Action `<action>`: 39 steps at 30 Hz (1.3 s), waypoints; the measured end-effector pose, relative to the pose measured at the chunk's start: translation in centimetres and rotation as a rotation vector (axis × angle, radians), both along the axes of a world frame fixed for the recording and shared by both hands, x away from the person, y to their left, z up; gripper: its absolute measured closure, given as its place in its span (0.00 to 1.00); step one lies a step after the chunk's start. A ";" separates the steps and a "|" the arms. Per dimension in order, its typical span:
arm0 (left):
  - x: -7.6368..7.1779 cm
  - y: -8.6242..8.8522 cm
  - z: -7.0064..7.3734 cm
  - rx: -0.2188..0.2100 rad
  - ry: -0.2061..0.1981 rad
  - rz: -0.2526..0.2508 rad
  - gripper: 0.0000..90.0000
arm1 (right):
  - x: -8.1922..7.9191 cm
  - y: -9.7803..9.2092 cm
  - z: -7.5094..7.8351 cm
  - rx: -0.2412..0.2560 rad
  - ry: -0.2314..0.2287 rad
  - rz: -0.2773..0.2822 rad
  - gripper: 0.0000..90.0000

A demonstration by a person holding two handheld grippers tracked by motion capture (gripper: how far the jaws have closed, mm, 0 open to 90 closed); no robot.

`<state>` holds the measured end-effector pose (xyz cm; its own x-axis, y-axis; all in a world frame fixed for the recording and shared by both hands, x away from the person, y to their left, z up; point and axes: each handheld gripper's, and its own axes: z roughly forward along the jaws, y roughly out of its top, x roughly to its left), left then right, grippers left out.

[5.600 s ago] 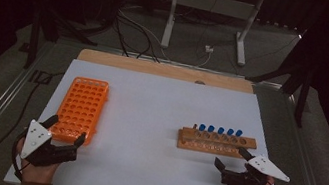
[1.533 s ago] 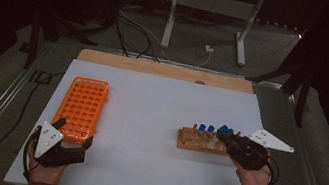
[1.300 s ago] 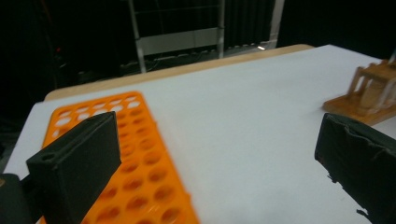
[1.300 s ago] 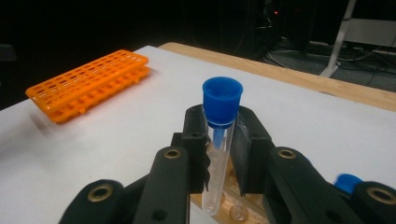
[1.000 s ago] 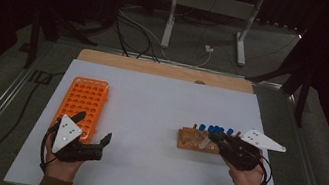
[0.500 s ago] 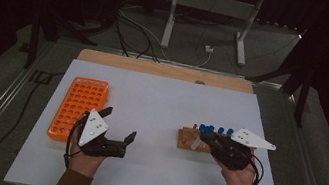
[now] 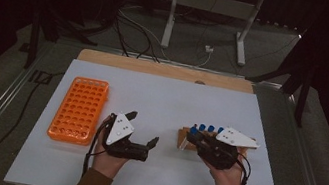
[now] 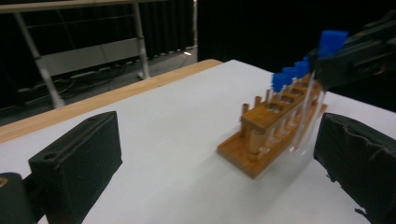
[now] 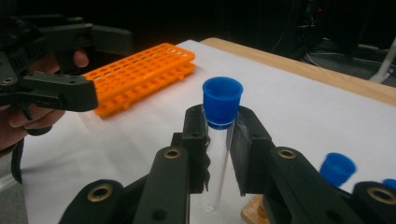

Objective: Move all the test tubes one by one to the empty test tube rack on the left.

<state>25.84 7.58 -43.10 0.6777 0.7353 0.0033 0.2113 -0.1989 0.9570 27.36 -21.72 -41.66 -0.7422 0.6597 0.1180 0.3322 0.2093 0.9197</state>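
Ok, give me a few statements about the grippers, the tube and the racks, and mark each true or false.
1. The right gripper is shut on a blue-capped tube. True.
2. The left gripper holds a tube. False: its jaws stand open, with nothing between them.
3. The orange rack is full of tubes. False: its holes show empty.
4. The wooden rack holds blue-capped tubes. True.
5. The orange rack lies on the floor. False: it lies on the table.

— From where is the table [image 7: 161, 97] seen in the high view?
— From above, looking forward and down. The wooden rack [image 8: 275, 126] is viewed low and close from the left gripper view, the orange rack [image 9: 144, 74] from the right gripper view; both racks are shared with the high view.
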 end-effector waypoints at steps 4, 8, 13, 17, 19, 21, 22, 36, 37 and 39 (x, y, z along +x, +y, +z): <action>0.2 -1.4 -0.3 0.005 0.006 -0.029 0.02 | -0.1 0.3 -0.3 -0.008 0.000 0.011 0.85; 0.4 -2.7 -0.7 0.001 0.021 -0.058 0.03 | -0.2 0.5 -0.5 -0.007 0.003 0.015 0.85; 0.5 -3.9 -1.2 0.010 0.049 -0.084 0.08 | -0.3 0.8 -0.5 -0.004 0.001 0.026 0.85; 0.6 -4.9 -1.6 0.016 0.071 -0.112 0.13 | -0.4 1.0 -0.5 0.000 -0.002 0.034 0.85; 0.5 -5.5 -1.9 0.015 0.080 -0.121 0.19 | -0.5 1.1 -0.5 0.001 0.001 0.042 0.85; 0.5 -6.0 -2.1 0.026 0.080 -0.127 0.23 | -0.5 1.3 -0.5 -0.001 0.003 0.049 0.85; 0.4 -6.1 -2.2 0.031 0.080 -0.131 0.27 | -0.6 1.3 -0.6 0.000 0.004 0.054 0.85; 0.1 -6.8 -2.4 0.062 0.064 -0.206 0.86 | -0.6 1.7 -0.8 0.006 0.024 0.081 0.85; 0.1 -6.8 -2.4 0.062 0.064 -0.208 0.87 | -0.6 1.7 -0.8 0.008 0.025 0.084 0.85; 0.2 -6.8 -2.4 0.068 0.061 -0.201 0.87 | -0.5 1.5 -0.8 0.017 0.030 0.084 0.79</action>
